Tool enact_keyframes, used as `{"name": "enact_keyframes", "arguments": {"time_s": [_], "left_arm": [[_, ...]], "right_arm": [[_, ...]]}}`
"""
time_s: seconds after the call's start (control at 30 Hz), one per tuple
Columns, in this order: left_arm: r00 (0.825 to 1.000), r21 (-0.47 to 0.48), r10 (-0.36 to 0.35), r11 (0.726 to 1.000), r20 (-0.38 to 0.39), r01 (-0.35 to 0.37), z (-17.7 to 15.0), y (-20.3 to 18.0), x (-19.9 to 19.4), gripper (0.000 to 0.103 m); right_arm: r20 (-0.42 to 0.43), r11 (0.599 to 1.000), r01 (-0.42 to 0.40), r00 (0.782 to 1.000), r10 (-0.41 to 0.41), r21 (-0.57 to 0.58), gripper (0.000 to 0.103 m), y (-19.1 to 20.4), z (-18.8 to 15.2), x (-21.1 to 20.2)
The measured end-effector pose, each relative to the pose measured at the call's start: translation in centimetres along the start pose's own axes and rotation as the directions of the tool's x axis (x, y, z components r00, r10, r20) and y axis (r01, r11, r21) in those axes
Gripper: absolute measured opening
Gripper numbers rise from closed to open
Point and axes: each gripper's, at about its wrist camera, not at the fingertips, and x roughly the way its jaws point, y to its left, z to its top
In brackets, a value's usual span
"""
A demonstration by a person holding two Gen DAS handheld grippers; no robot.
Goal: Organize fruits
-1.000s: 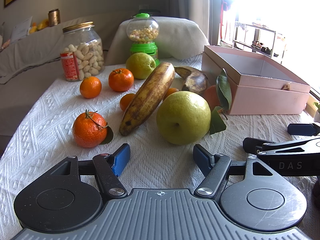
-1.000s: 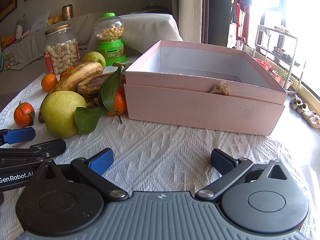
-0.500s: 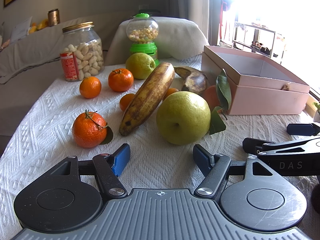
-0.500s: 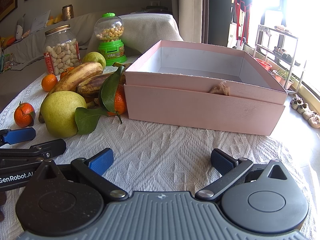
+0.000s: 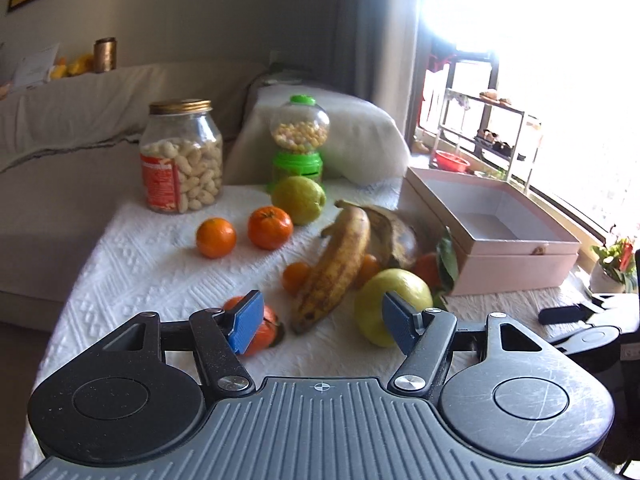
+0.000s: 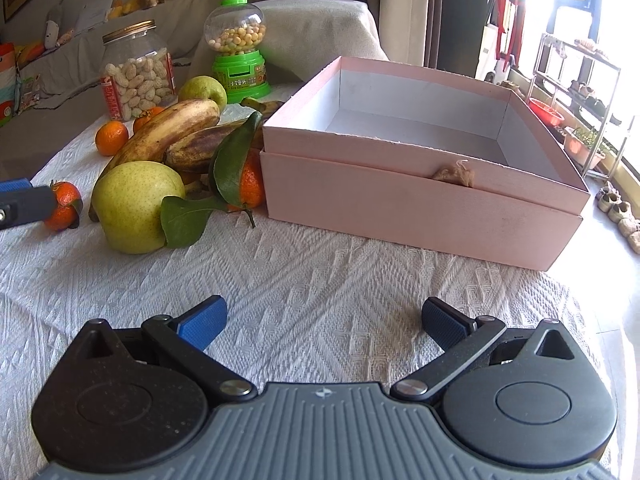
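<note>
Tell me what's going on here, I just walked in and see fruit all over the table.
A person holds a two-finger gripper in each hand to sort fruit into the pink box, which has no fruit in it yet. The left gripper is raised above the bananas, pear and mandarins; its jaws have just been closing slightly with nothing between them. The right gripper rests open over the white cloth in front of the box, holding nothing.
</note>
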Motion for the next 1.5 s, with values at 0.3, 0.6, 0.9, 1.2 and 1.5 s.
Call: {"name": "enact_keyframes", "arguments": {"time_s": [0.3, 0.6, 0.9, 1.2, 1.5], "left_arm": [[1.000, -0.096, 0.025, 0.995, 0.013, -0.023, 0.7, 4.4, -0.9, 0.069], [0.999, -0.119, 0.015, 0.993, -0.032, -0.019, -0.6, 5.1, 0.1, 0.067], [0.999, -0.131, 0.002, 0.991, -0.036, -0.006, -0.6, 5.2, 0.0, 0.067], [0.998, -0.131, -0.043, 0.991, -0.035, 0.038, -0.3, 4.5, 0.0, 0.067], [0.995, -0.088, -0.095, 0.992, -0.026, 0.093, 0.2, 3.0, -0.6, 0.066]], "right_arm": [[0.157, 0.969, -0.141, 0.972, 0.174, -0.204, 0.088, 5.4, 1.8, -3.5], [0.191, 0.947, -0.183, 0.952, 0.237, -0.264, 0.085, 9.7, 4.1, -2.2], [0.242, 0.975, -0.188, 0.947, 0.213, -0.120, 0.047, 8.4, 5.9, -0.7], [0.218, 0.953, -0.222, 0.939, 0.266, -0.207, 0.046, 9.0, 2.5, -3.2], [0.146, 0.858, -0.418, 0.868, 0.474, -0.300, 0.046, 10.4, 0.9, -5.9]]}}
